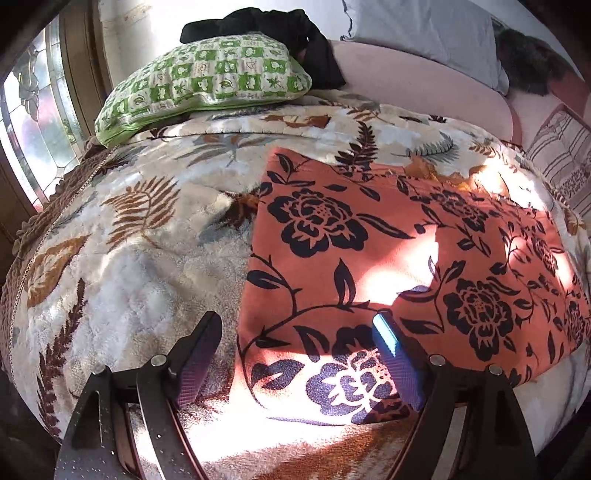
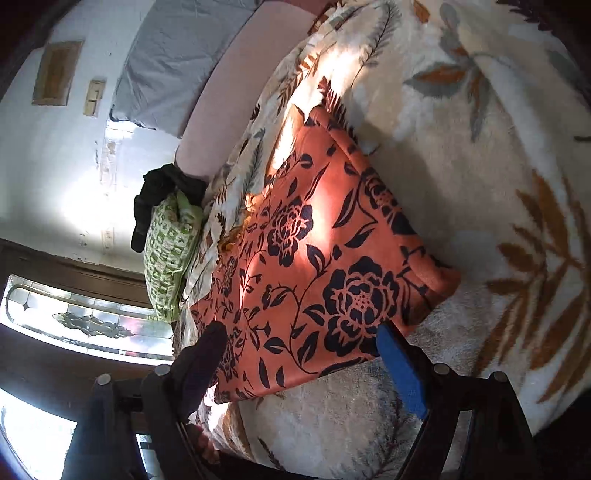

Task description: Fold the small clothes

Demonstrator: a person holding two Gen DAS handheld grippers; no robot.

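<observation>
An orange cloth (image 1: pixel 388 229) with a black flower print lies flat on a cream bedspread (image 1: pixel 147 229) patterned with leaves, partly in sunlight. My left gripper (image 1: pixel 295 326) hovers open over the cloth's near left edge. That edge runs between the fingers, and the pads are not pressing it. In the right wrist view the same orange cloth (image 2: pixel 314 258) lies slanted. My right gripper (image 2: pixel 301 338) stands open above its near corner, with the cloth showing in the gap between the two fingers.
A green checked pillow (image 1: pixel 207 77) lies at the far left with a black garment (image 1: pixel 288 33) on top. Behind are a grey pillow (image 1: pixel 424 33) and a pink padded backrest (image 1: pixel 406 85). A striped cloth (image 1: pixel 561 155) sits far right, and a window (image 1: pixel 29 129) is on the left.
</observation>
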